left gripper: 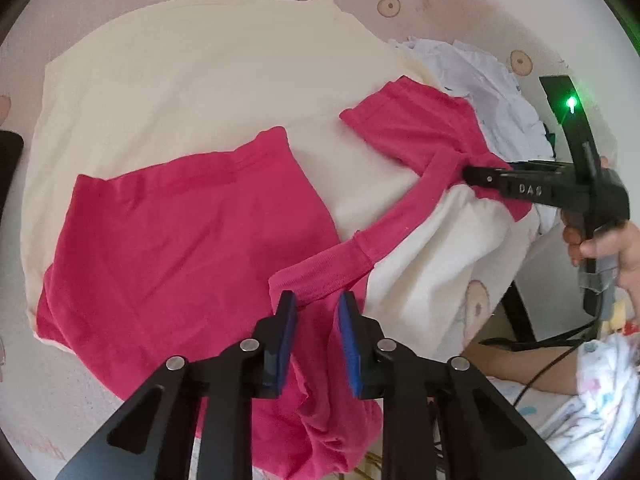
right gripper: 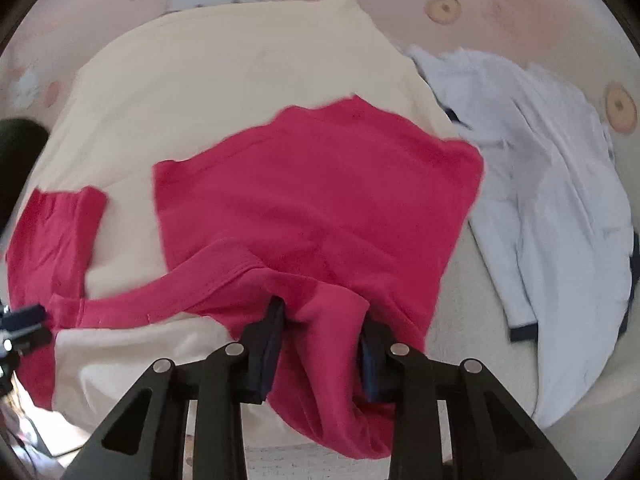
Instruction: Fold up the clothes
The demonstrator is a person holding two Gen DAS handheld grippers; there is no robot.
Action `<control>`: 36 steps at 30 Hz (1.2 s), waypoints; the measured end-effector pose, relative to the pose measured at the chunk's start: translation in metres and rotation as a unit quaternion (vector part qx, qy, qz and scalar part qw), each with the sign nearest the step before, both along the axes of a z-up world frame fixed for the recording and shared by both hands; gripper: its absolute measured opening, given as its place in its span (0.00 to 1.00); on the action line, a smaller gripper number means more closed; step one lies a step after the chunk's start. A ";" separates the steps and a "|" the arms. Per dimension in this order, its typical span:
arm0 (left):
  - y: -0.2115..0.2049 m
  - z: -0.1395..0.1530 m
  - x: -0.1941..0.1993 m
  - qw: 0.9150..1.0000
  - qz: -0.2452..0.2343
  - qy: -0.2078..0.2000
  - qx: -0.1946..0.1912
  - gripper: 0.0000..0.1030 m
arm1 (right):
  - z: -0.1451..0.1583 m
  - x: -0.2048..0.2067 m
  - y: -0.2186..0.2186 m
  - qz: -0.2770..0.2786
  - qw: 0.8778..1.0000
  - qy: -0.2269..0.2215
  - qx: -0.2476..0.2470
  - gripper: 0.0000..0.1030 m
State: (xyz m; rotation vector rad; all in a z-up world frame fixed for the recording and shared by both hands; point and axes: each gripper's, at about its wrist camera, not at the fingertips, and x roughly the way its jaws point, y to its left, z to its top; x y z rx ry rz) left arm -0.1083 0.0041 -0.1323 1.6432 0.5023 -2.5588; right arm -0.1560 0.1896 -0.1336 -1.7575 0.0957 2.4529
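A bright pink T-shirt (left gripper: 180,240) lies spread on a cream cloth (left gripper: 180,80). Its neckline band stretches between my two grippers. In the left wrist view my left gripper (left gripper: 316,304) has its blue pads closed on a bunched fold of the shirt near the collar. My right gripper (left gripper: 468,174) pinches the shirt's other shoulder by the short sleeve, with a person's hand (left gripper: 600,248) on its handle. In the right wrist view the pink T-shirt (right gripper: 320,184) bunches up between the fingers of my right gripper (right gripper: 320,308). My left gripper (right gripper: 24,316) shows at the far left edge.
A crumpled white garment (right gripper: 560,200) with dark trim lies to the right of the cream cloth (right gripper: 200,80). A pink cartoon-print tablecloth (left gripper: 440,0) covers the surface behind. A dark object (left gripper: 8,160) sits at the left edge. The table's near edge runs close below the grippers.
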 end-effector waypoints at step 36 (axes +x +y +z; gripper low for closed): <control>-0.014 0.009 0.079 0.996 0.038 0.031 0.074 0.61 | 0.036 0.106 0.032 -0.085 0.992 0.094 0.003 0.72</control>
